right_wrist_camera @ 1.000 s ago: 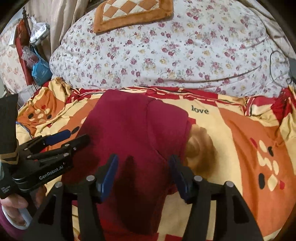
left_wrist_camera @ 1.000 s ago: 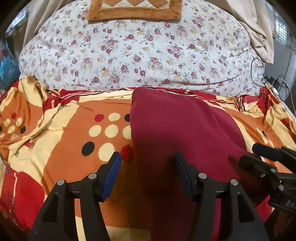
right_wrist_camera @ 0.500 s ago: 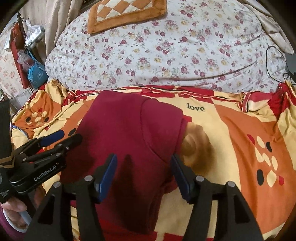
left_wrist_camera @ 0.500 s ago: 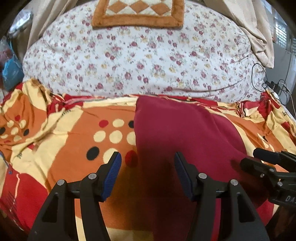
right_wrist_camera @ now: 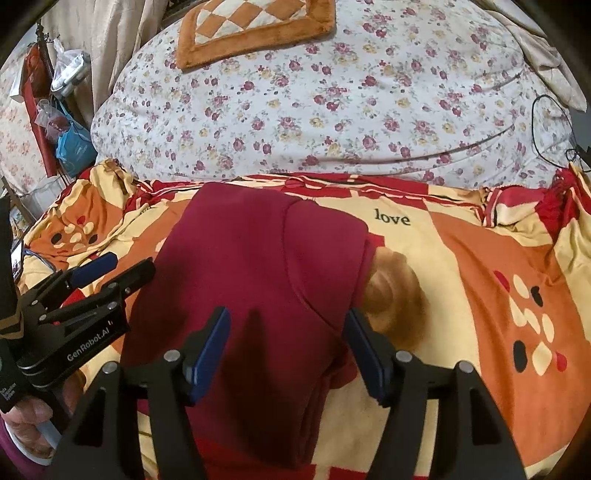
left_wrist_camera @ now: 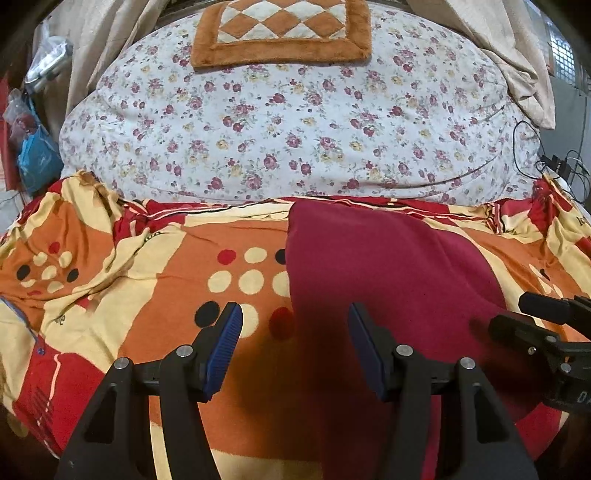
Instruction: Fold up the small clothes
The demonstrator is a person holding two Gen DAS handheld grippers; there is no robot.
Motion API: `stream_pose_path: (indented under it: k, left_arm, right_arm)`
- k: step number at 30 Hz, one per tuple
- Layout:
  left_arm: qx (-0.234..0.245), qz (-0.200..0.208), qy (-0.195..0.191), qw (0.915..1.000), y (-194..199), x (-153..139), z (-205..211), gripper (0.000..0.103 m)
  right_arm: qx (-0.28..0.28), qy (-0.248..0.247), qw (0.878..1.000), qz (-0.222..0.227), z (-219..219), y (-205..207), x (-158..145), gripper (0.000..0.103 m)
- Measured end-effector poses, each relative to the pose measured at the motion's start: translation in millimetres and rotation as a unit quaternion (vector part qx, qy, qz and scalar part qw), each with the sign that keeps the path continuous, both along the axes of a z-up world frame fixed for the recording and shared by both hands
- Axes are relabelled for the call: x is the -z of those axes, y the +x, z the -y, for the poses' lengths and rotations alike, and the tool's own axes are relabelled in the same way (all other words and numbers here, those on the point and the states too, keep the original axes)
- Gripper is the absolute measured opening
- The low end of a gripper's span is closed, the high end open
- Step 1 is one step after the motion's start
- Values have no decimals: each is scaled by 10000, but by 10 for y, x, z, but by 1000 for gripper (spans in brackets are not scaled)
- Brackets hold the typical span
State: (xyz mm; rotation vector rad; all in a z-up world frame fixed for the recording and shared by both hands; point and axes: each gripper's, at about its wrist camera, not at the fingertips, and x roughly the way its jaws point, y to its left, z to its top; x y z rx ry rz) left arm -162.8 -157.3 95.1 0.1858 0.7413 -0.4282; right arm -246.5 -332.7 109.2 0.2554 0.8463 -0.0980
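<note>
A dark red garment, folded into a long strip, lies flat on the patterned blanket. My left gripper hovers open over its left edge, with blanket under one pad and red cloth under the other, gripping nothing. In the right wrist view the garment runs away from me, its folded-over flap on the right side. My right gripper hangs over its near part with jaws opening; cloth lies below them but the pads do not press it. Each gripper shows in the other's view: right gripper, left gripper.
A big floral quilt rises behind the blanket, with an orange checked mat on top. Cables lie at the far right. Bags hang at the left. A hand holds the left gripper.
The left view has tilted up slightly, showing more of the quilt. The right gripper's jaws have spread a little wider. The garment has not moved.
</note>
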Motion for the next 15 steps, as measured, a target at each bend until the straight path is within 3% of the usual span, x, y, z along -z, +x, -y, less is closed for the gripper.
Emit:
stream_pose_path:
  k: [3, 15]
  left_arm:
    - [-21, -128, -16, 9999, 23, 23, -1, 49]
    - [-120, -9, -144, 9998, 7, -23, -52, 49]
  right_arm:
    - [4, -19, 10000, 11, -4, -1, -1, 68]
    - [-18, -206, 9998, 44, -25, 17, -6, 74]
